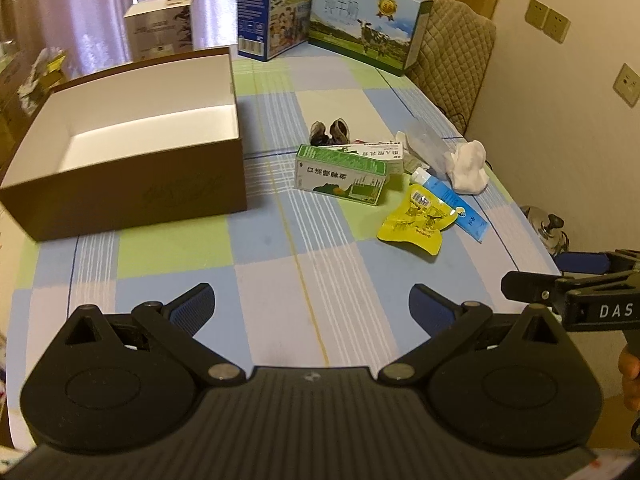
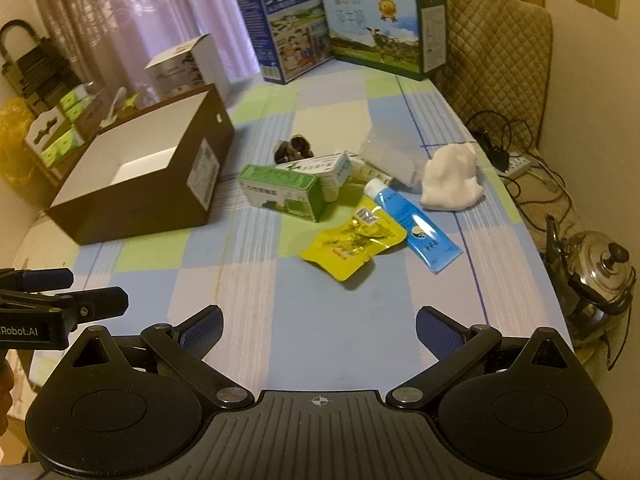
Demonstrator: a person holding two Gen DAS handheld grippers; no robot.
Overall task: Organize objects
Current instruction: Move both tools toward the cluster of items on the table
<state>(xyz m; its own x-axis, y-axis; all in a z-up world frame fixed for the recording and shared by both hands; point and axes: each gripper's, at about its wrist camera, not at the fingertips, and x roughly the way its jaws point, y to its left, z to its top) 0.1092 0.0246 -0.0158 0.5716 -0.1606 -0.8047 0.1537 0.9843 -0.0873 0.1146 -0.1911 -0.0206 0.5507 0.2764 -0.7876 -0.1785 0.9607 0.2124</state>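
Left tongs [image 1: 312,304]: jaws spread wide, nothing between the blue pads; they hang over the near edge of the bench, well apart from the small things.
Right tongs [image 2: 319,326]: jaws also spread wide and empty, over the near edge of the bench; the left tongs show at the left border of this view.
Bench [image 1: 280,264]: covered with a checked cloth in blue, green and pale lilac.
Brown box [image 1: 132,148]: open on top, white inside, nothing visible in it; it stands on the left part of the bench.
Green carton [image 1: 342,174]: lies on its side near the middle, just right of the brown box; a second, white-and-green carton [image 2: 320,170] lies touching it behind.
Yellow pouch [image 2: 354,242]: flat on the cloth, in front of the cartons, touching the blue tube.
Blue tube [image 2: 416,226]: white cap pointing away, lies just right of the pouch.
White cloth [image 2: 450,182]: crumpled, near the right edge of the bench.
Clear plastic bag [image 2: 390,156]: behind the tube, between the cartons and the white cloth.
Dark small thing [image 1: 330,132]: behind the cartons; what it is cannot be told.
Milk boxes [image 2: 340,20]: two big ones, standing at the far end.
Kettle [image 2: 600,276]: metal, beside the bench on the right.
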